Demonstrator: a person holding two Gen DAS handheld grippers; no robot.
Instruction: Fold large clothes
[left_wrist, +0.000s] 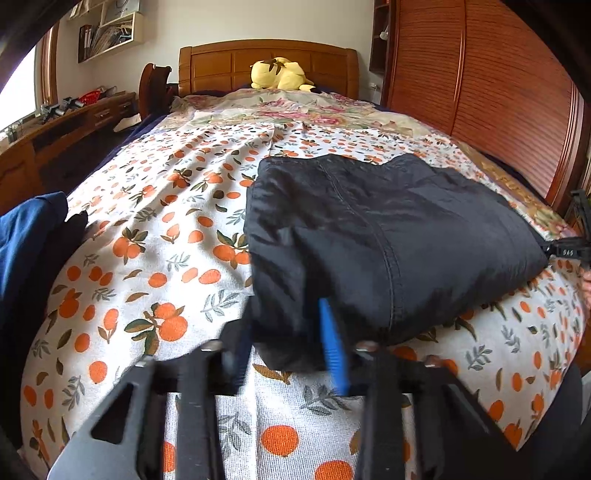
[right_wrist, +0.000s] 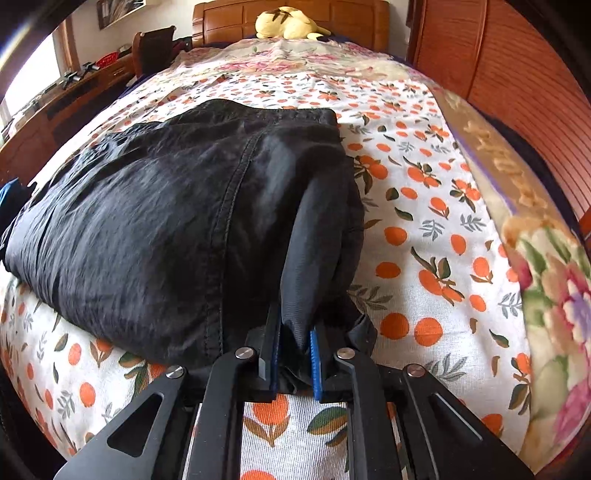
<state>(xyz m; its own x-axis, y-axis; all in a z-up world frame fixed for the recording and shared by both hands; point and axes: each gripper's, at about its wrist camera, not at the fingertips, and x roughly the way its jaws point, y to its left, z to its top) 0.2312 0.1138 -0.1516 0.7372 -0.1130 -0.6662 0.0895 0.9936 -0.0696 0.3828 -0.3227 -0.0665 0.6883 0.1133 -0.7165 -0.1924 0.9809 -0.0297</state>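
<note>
A black garment (left_wrist: 388, 236) lies folded into a thick bundle on the bed (left_wrist: 155, 229), over the sheet printed with oranges and leaves. It sits on the near half of the bed, its far edge toward the headboard (left_wrist: 269, 62) and its near edge at both grippers.

The left gripper (left_wrist: 291, 354) meets the garment's near left corner. That view is blurred there, but the corner's cloth sits between the two blue pads (left_wrist: 334, 347) and the jaws stand close on it, so it pinches the garment.

The right gripper (right_wrist: 293, 363) pinches the near right corner: a fold of black cloth rises from between its blue pads (right_wrist: 315, 363), which stand almost together with the cloth squeezed between them. In the left view, a small part of this right gripper shows at the garment's right edge.

A stitched seam runs down the top of the bundle toward the camera in both views.

A yellow plush toy (left_wrist: 282, 74) rests at the headboard, well apart from the garment. A floral blanket (right_wrist: 546, 280) lies along the right side of the bed, next to a wooden wardrobe (left_wrist: 480, 81). Blue cloth (left_wrist: 26, 240) is piled at the left edge of the bed. A desk (left_wrist: 66, 122) stands along the left wall, under a shelf (left_wrist: 110, 33).
</note>
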